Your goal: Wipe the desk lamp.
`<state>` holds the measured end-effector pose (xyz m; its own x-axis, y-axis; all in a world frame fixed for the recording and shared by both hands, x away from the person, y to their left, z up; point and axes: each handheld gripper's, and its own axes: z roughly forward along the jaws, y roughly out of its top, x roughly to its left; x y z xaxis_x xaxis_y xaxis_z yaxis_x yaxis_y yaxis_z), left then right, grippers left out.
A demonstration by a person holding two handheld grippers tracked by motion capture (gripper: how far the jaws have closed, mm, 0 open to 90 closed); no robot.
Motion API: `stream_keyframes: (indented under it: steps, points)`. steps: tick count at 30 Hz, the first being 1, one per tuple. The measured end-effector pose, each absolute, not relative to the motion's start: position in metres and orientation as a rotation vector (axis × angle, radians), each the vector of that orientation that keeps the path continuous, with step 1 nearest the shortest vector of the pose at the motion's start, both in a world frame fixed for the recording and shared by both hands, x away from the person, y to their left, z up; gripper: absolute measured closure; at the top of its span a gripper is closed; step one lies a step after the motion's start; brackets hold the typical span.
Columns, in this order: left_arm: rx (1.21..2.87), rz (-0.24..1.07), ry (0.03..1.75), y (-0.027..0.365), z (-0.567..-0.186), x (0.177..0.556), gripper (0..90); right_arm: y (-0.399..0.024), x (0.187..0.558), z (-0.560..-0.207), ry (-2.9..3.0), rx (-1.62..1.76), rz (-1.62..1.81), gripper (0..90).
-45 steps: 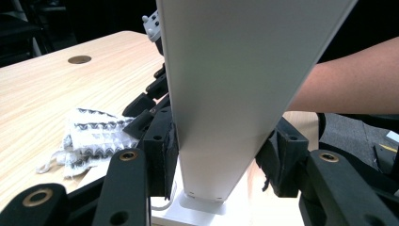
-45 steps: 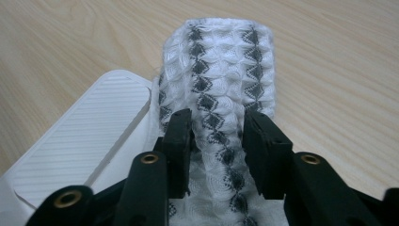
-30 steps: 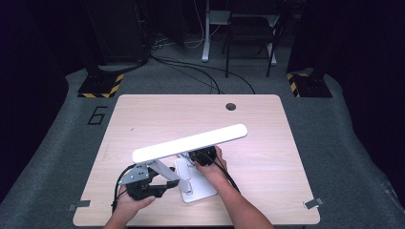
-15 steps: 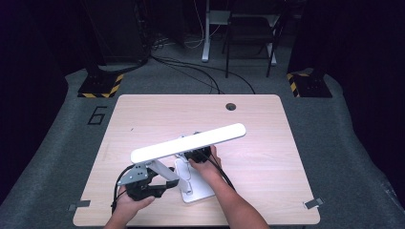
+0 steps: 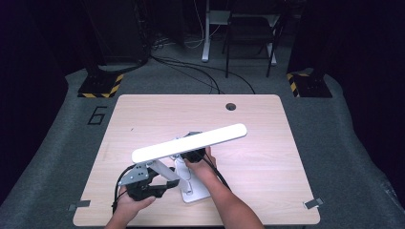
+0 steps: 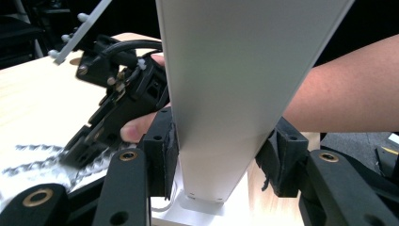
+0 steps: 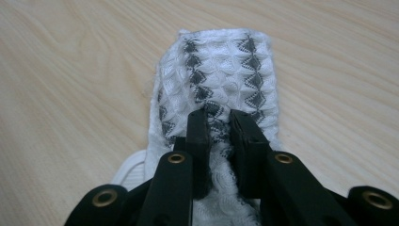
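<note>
Near table edge: left gripper [image 5: 143,183], jaws partly apart, clamps the white lamp post [image 6: 221,155] just above its base [image 5: 193,191]. Just beyond, right gripper [image 7: 219,125], jaws just closing, pinches a fold of white-and-grey patterned cloth [image 7: 216,70] lying on the wooden table [image 5: 267,143]. Lamp's long white head [image 5: 188,142] slants above both hands.

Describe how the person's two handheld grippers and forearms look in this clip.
Both grippers are black. The left gripper carries a grey three-cornered plate, and a black cable loops away from it across the table. Its fingers are blocky black arms with brass-coloured ringed holes. The right gripper has the same ringed arms, with narrow rectangular pads. Both forearms are bare: no sleeves or gloves visible.
</note>
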<state>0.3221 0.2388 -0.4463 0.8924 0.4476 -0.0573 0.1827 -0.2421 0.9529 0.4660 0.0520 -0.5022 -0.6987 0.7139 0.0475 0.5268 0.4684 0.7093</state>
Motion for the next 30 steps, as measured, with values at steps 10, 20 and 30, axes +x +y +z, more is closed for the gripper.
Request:
stream_keyframes:
  steps: [10,20,30]
  points:
    - [1.822,0.29,0.491,0.237,-0.446,0.32,53.0,0.061,0.462,-0.504,2.472,0.971,1.032,78.8]
    - [1.821,0.309,0.498,0.237,-0.446,0.318,53.0,0.035,0.469,-0.503,2.451,1.032,0.978,78.7]
    - [1.818,0.304,0.499,0.237,-0.446,0.318,53.1,0.001,0.474,-0.502,2.414,1.077,0.928,78.8]
